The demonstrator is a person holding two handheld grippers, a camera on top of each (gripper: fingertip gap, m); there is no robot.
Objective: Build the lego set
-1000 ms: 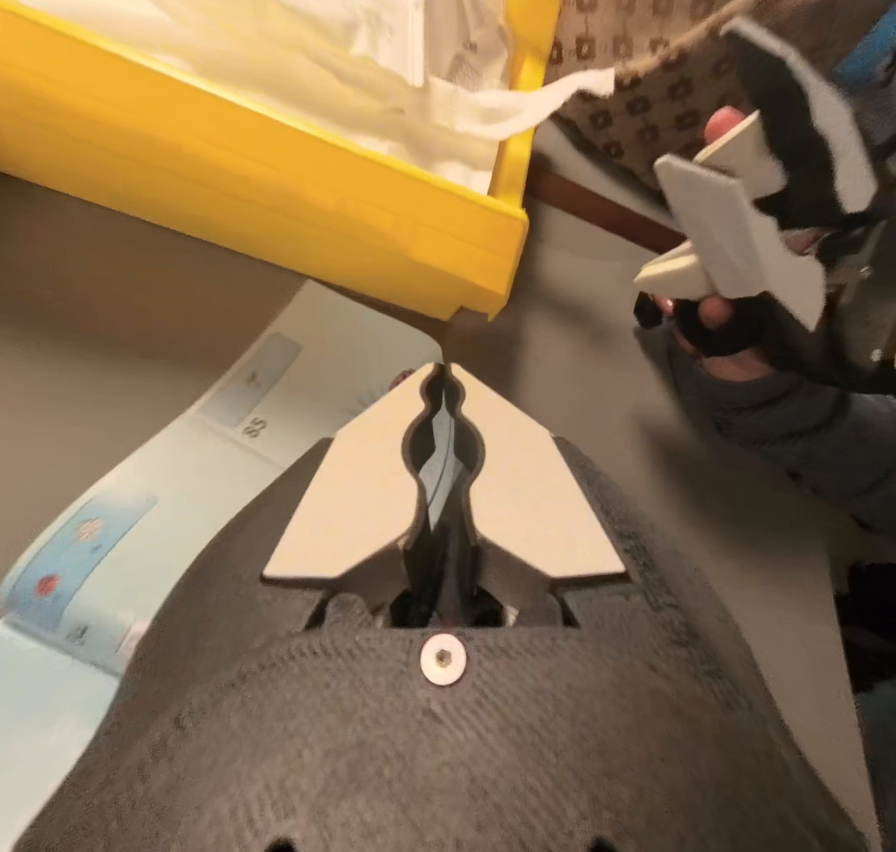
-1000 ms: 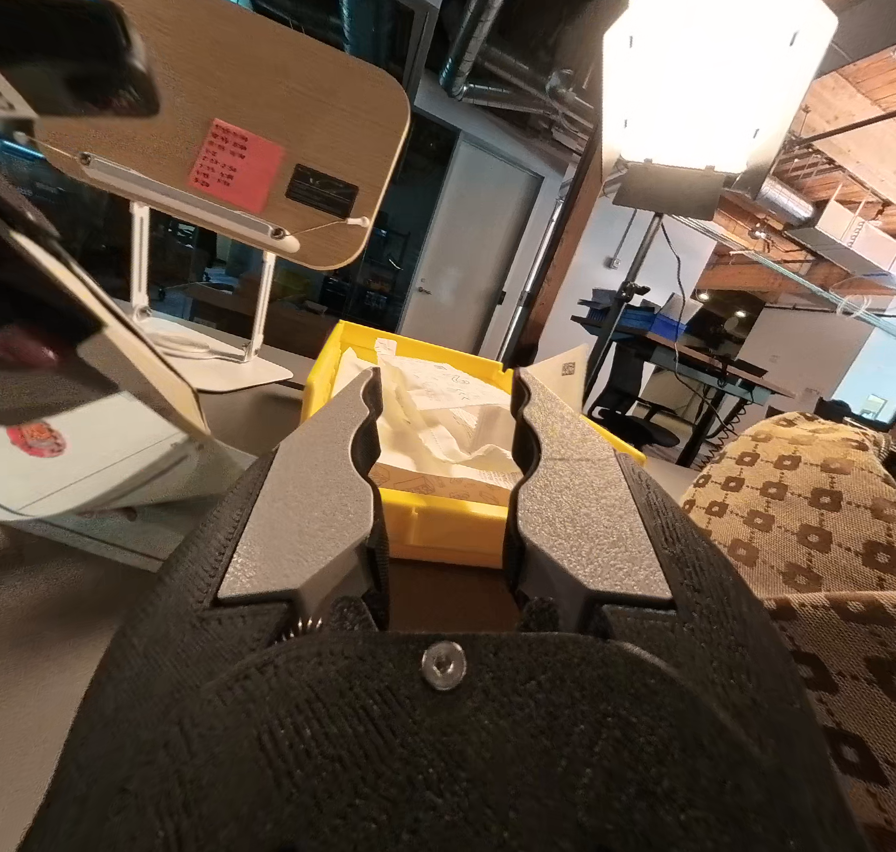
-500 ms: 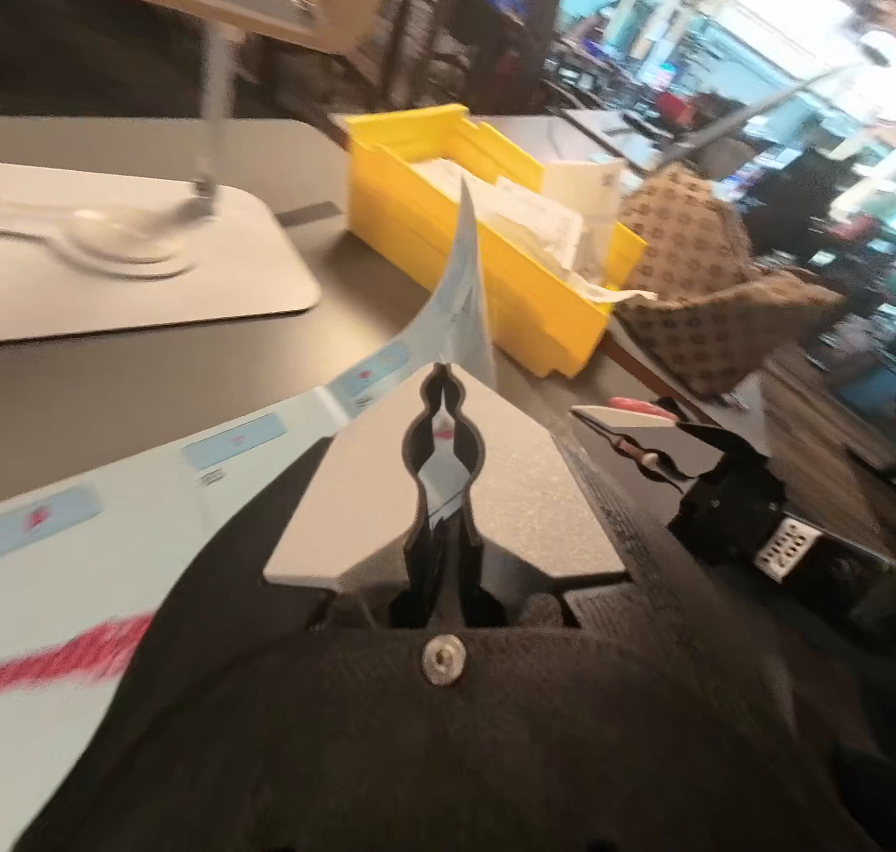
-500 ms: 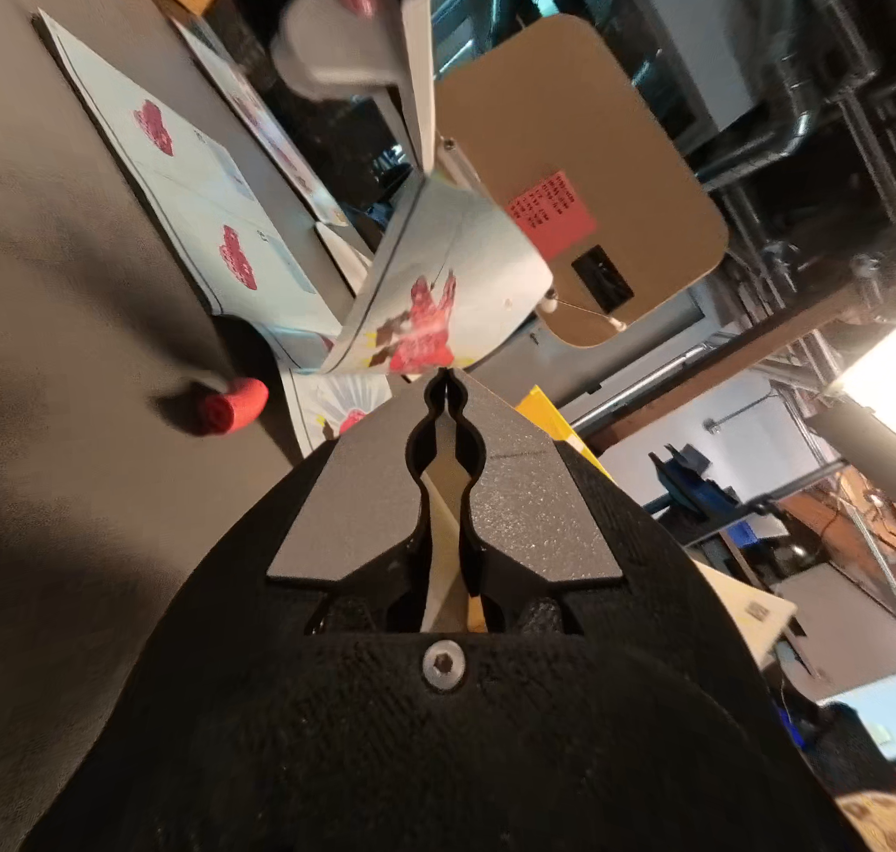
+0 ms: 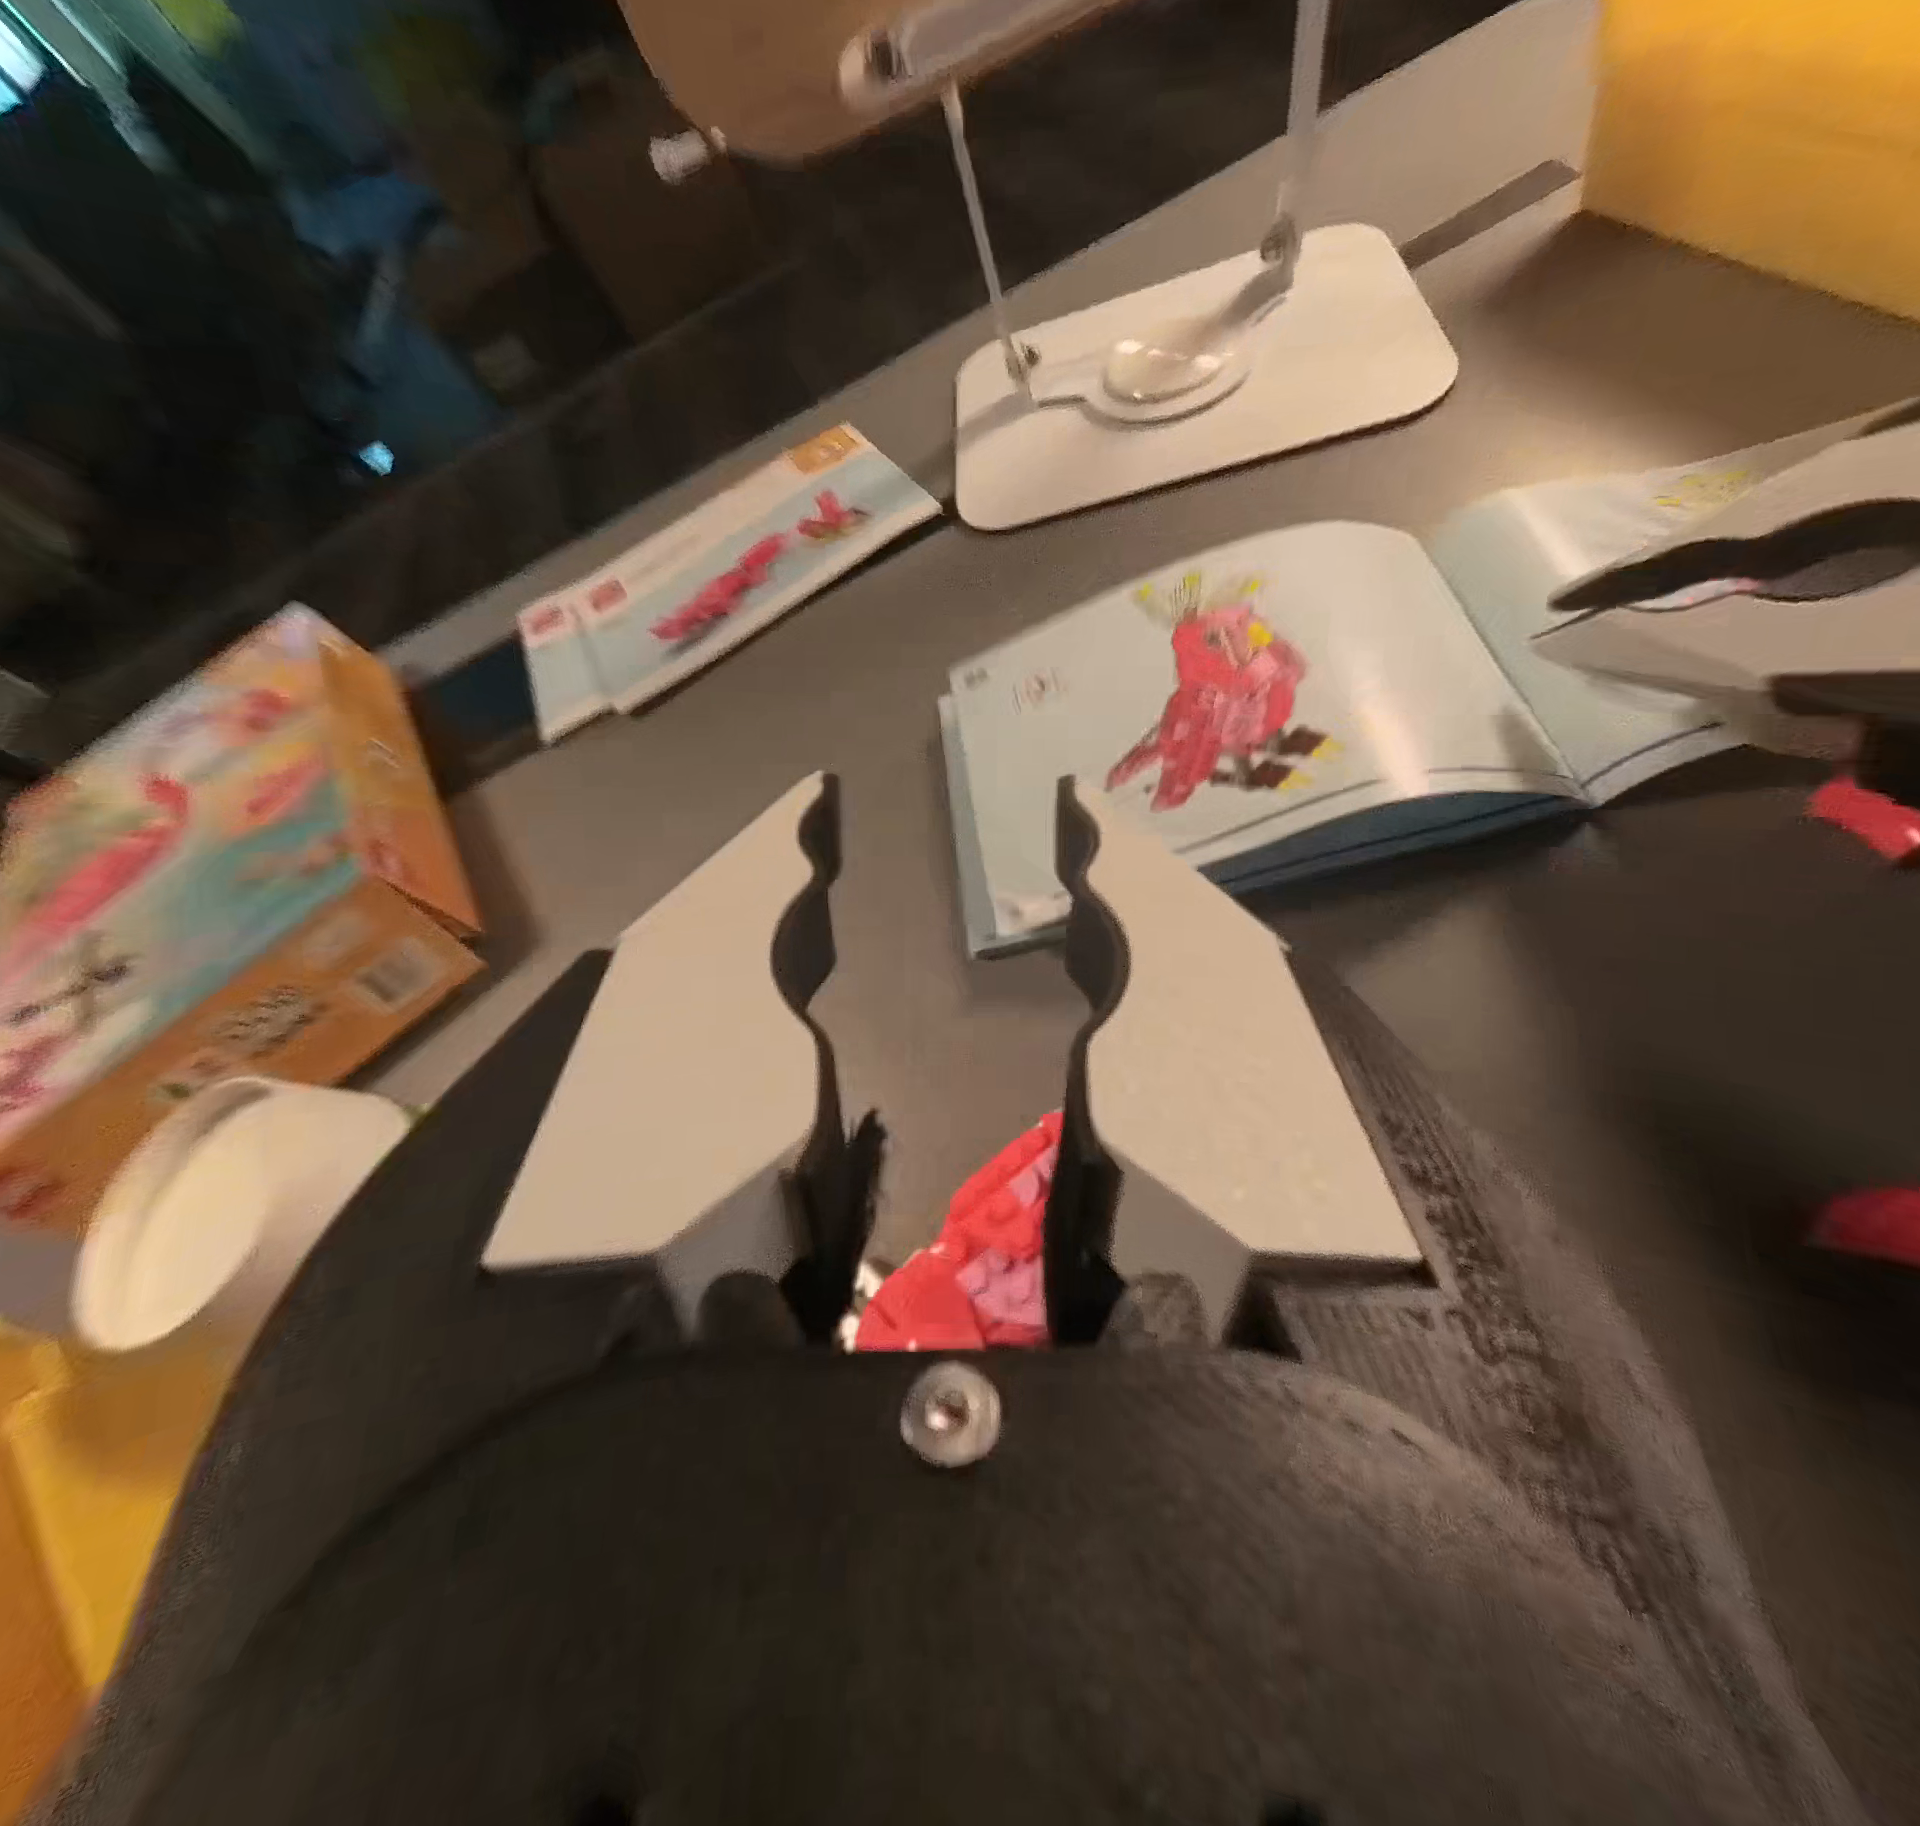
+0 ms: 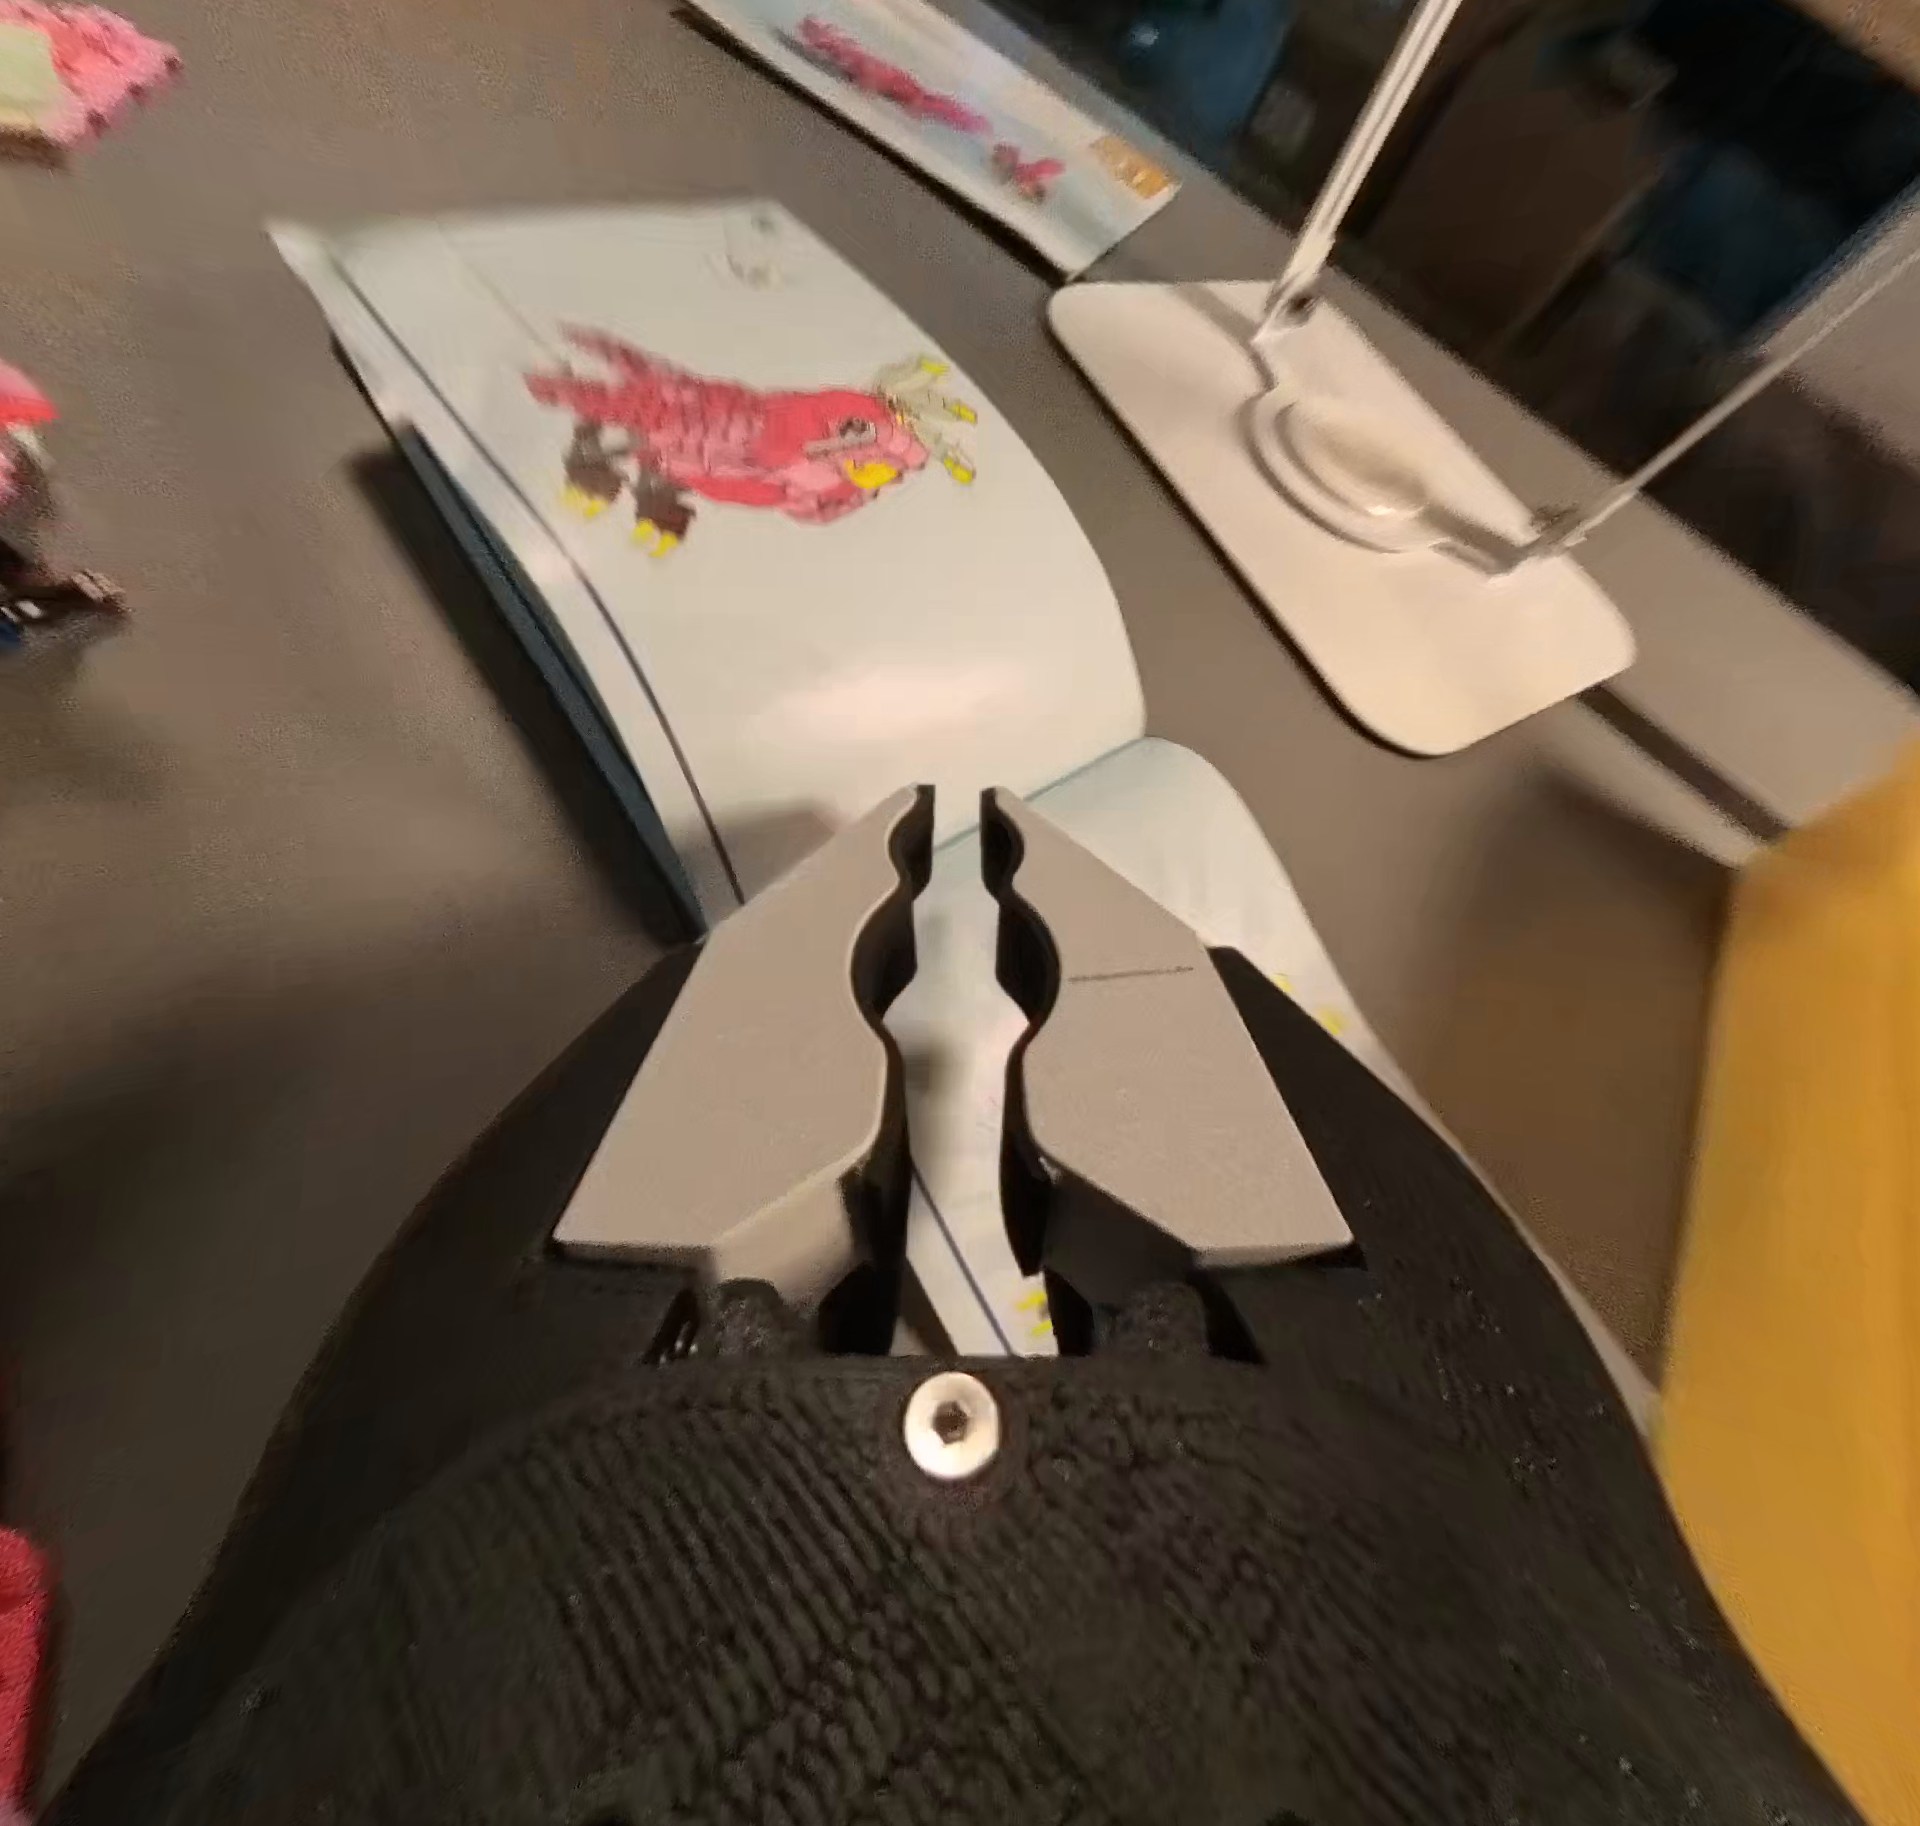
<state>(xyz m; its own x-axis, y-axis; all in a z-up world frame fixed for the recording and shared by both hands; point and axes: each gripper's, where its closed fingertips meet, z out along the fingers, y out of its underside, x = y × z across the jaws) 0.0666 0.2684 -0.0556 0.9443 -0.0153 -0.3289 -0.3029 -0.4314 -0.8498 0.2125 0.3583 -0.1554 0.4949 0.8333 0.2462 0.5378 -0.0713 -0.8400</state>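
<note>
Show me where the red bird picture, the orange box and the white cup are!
Red bird picture [image 5: 1231, 711]: left wrist view, on the bird's body.
Orange box [image 5: 270, 903]: left wrist view, on its side.
White cup [image 5: 197, 1215]: left wrist view, on its opening.

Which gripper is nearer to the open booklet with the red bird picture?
Right. The right gripper hangs just over the open booklet, jaws slightly apart above its near page. The left gripper, jaws wide open, is beside the booklet's left edge over the table.

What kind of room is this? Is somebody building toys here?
Probably a workshop or office desk used for building a toy brick set. On the dark table lie an open picture booklet showing a red bird, the set's box, and loose red bricks.
</note>
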